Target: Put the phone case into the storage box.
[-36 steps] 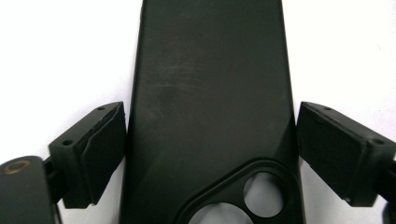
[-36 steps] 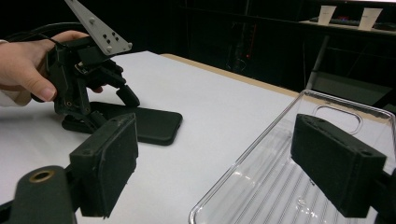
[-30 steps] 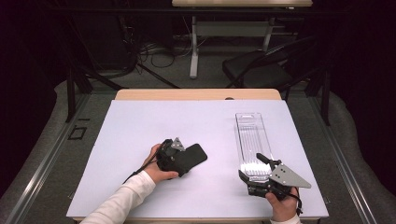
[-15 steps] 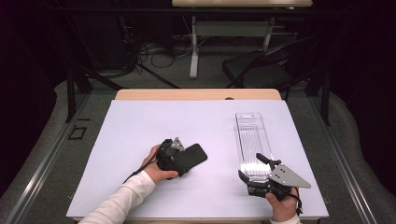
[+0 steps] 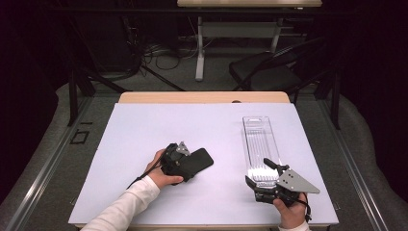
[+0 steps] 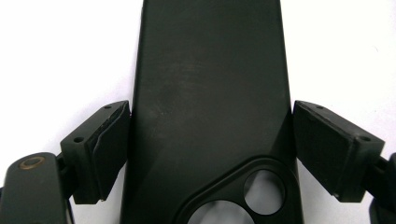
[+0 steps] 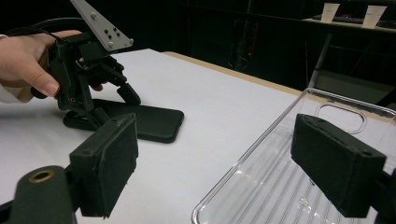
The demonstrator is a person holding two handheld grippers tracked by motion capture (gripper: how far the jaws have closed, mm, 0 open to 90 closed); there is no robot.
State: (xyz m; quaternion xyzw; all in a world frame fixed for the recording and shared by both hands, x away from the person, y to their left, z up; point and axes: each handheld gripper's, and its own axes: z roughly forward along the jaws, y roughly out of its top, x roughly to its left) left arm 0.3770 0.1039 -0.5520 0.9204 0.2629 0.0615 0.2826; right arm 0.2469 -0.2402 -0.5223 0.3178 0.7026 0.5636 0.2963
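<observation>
High view: nearest the table's front edge, the right gripper (image 5: 263, 179) sits at the near end of a clear plastic tray (image 5: 257, 144), whose long axis runs away from the person toward the far edge of the white table (image 5: 144, 125). In the right gripper view its two pads stand wide apart, the right one over the tray's ribbed floor and the left one outside the near rim, above bare table; nothing is pressed between them, so these jaws are released.

A little farther in and to the left, the left gripper (image 5: 185, 161) lies over the camera-cutout end of a black phone case (image 5: 196, 162), which rests flat on the table, well apart from the tray. The left gripper view shows the case (image 6: 210, 107) running straight ahead between the jaws, its long axis in line with them; the left pad (image 6: 109, 149) lies against one long edge, while the right pad (image 6: 327, 149) stands just beside the other with a sliver of white table between. My reading is that the jaws bracket the case without clamping it.

The left hand (image 5: 161, 174) is the nearer to the case. A grasp would call only for closing across the case's short width.
</observation>
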